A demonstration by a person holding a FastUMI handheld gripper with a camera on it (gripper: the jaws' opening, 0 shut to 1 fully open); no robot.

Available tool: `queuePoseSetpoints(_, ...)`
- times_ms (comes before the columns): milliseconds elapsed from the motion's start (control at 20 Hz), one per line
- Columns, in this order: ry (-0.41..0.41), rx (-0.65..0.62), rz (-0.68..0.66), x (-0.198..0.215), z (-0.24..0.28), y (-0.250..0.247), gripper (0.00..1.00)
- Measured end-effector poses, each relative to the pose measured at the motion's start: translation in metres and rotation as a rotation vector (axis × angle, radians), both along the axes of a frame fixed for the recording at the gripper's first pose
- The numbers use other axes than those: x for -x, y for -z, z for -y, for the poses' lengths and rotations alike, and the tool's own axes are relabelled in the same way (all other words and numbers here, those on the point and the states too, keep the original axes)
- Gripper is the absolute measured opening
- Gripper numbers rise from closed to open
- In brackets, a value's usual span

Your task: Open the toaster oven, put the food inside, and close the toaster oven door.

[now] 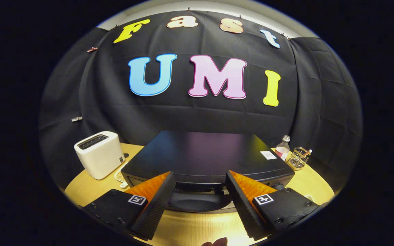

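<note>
The claw [200, 177] is spread wide with nothing between its fingers, hanging over the wooden counter [190, 227]. Just ahead sits the black toaster oven [205, 155], its front edge level with the fingertips. A white toaster [99, 153] stands to its left; a bottle [282, 147] and a wire basket [299, 158] stand to its right.

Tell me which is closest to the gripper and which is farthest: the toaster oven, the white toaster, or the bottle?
1. Toaster oven: just ahead of the open gripper.
2. White toaster: beside the oven, left of the fingers.
3. Bottle: far back on the right, beside a gold basket.
</note>
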State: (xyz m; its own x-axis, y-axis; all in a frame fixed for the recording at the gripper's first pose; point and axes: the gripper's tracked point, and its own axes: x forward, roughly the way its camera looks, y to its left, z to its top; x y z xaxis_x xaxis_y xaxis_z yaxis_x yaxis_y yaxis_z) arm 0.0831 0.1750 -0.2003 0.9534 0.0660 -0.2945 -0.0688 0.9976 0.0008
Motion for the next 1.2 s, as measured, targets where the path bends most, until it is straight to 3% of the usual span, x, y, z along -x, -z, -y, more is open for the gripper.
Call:
queuePoseSetpoints(500,0.009,-0.035,-0.041,0.017,0.001,0.014,0.99)
queuePoseSetpoints(1200,-0.010,-0.043,-0.124,0.097,0.004,0.044,0.99)
